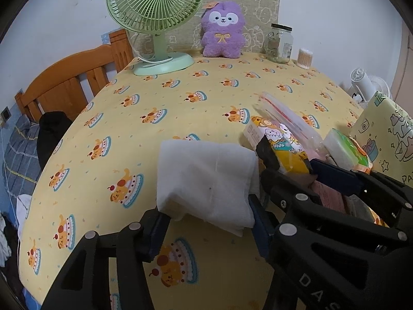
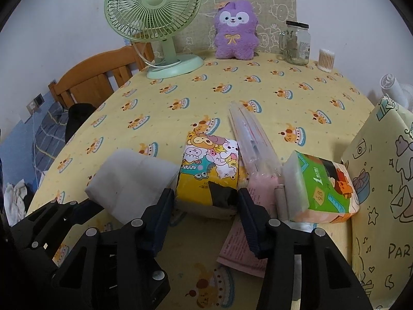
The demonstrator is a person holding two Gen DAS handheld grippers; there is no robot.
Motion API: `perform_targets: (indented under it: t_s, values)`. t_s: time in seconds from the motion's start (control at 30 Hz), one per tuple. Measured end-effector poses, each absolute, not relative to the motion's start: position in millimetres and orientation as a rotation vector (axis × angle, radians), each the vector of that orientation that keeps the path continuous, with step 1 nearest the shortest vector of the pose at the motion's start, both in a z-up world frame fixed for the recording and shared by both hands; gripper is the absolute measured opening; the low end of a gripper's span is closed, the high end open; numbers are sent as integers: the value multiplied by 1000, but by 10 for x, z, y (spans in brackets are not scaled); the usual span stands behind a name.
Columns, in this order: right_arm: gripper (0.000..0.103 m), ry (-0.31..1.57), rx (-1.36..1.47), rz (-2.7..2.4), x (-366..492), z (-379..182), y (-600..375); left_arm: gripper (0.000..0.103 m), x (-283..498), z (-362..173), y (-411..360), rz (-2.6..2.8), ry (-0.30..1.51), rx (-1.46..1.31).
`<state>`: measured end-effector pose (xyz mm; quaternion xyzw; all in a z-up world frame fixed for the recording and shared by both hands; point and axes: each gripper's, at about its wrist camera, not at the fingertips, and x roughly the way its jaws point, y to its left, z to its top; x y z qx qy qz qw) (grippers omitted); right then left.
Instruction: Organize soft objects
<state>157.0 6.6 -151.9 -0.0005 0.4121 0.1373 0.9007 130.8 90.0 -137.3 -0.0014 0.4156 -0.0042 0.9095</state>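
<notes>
Both grippers' fingers are clamped on soft goods: the left gripper (image 1: 206, 222) pinches the near edge of a folded white cloth (image 1: 206, 178), and the right gripper (image 2: 205, 214) squeezes the near end of a cartoon-printed tissue pack (image 2: 210, 165). Cloth and pack sit side by side just above the yellow cake-print tablecloth (image 2: 258, 98), each stretching away from its fingers, the cloth left of the pack. A green tissue pack (image 2: 322, 188) lies just right, nearer the right hand
</notes>
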Motion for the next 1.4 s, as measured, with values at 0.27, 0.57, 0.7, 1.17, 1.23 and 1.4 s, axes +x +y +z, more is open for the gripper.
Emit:
perform_targets:
  t_s: [0.27,0.57,0.7,1.17,1.23,1.4]
  values:
    - [52,830,11,302,1458,-1427,29,48,1227,-1292,881,-5,843,-11]
    - [52,811,10,314,1298,-1354,-14,34,1096,-1239,859,-14,833,-25]
    - [52,794,11,316,1240,-1294,-32,34,1028,-1169,840,-10,811,-20]
    - [52,718,15,303,1039,-960,-186,34,855,-831,692,-12,736,1]
    - [52,708,15,302,1014,-911,-210,34,832,-782,665,-12,725,1]
    - [52,681,12,296,939,-796,-260,34,777,-673,619,-7,702,4]
